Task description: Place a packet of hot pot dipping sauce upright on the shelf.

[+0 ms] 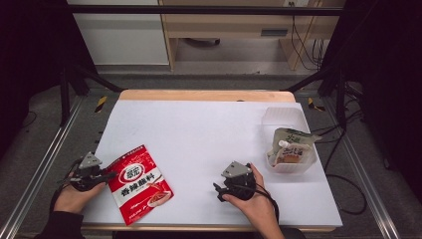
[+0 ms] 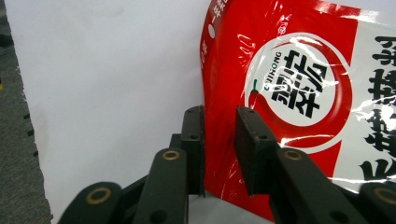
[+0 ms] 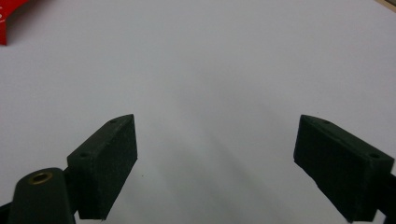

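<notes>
A red seasoning packet with a white label lies flat at the front left of the white table sheet. My left gripper sits at the packet's left edge. Its jaws stand a narrow gap apart with that edge between them: one pad is beside the edge and the other is over the red film, which looks flat and unpinched. My right gripper rests near the front middle of the sheet, open wide over bare white surface. A corner of the red packet shows at the far left of the right gripper view.
A clear plastic tub stands at the right side of the sheet, with a pale green spouted pouch leaning in it. Metal frame rails run along both sides of the table. Cables lie on the floor to the right.
</notes>
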The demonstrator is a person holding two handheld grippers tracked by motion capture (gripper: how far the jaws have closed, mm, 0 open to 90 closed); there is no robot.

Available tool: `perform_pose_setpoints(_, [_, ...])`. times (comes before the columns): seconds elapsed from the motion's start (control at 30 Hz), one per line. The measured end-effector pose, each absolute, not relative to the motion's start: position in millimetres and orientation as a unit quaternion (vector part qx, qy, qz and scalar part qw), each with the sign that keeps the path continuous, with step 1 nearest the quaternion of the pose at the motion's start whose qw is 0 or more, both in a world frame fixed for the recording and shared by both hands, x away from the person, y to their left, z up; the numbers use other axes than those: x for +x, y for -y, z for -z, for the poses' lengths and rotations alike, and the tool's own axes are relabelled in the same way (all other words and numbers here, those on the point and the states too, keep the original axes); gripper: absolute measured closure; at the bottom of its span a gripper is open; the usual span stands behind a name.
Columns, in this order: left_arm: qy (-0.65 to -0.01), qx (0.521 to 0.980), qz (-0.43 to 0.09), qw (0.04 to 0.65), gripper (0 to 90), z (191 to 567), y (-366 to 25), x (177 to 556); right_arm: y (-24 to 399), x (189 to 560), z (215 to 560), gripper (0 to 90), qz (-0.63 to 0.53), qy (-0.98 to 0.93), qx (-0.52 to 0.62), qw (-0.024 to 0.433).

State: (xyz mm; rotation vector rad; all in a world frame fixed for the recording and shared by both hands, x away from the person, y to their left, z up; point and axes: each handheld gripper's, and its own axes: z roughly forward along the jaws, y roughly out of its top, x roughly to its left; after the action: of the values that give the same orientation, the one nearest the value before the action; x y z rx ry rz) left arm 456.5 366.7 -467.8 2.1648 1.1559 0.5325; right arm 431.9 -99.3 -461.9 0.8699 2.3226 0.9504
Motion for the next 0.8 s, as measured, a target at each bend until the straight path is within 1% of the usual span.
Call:
perform_pose_setpoints(0.23, [-0.437, 0.819, -0.200, 0.314, 86.1, 464.0, -365.4, 455.5, 98.6, 431.6, 462.1, 13.8, -0.347, -0.849, 0.318, 0.240])
perform_pose_setpoints(0.37, [-0.432, 0.821, -0.198, 0.316, 89.0, 462.5, -364.7, 454.9, 98.7, 431.7, 462.2, 13.7, -0.347, -0.849, 0.317, 0.240])
perform_pose_setpoints(0.8, [-0.417, 0.818, -0.207, 0.336, 90.0, 451.2, -361.8, 450.3, 98.6, 432.0, 462.8, 13.2, -0.345, -0.850, 0.317, 0.241])
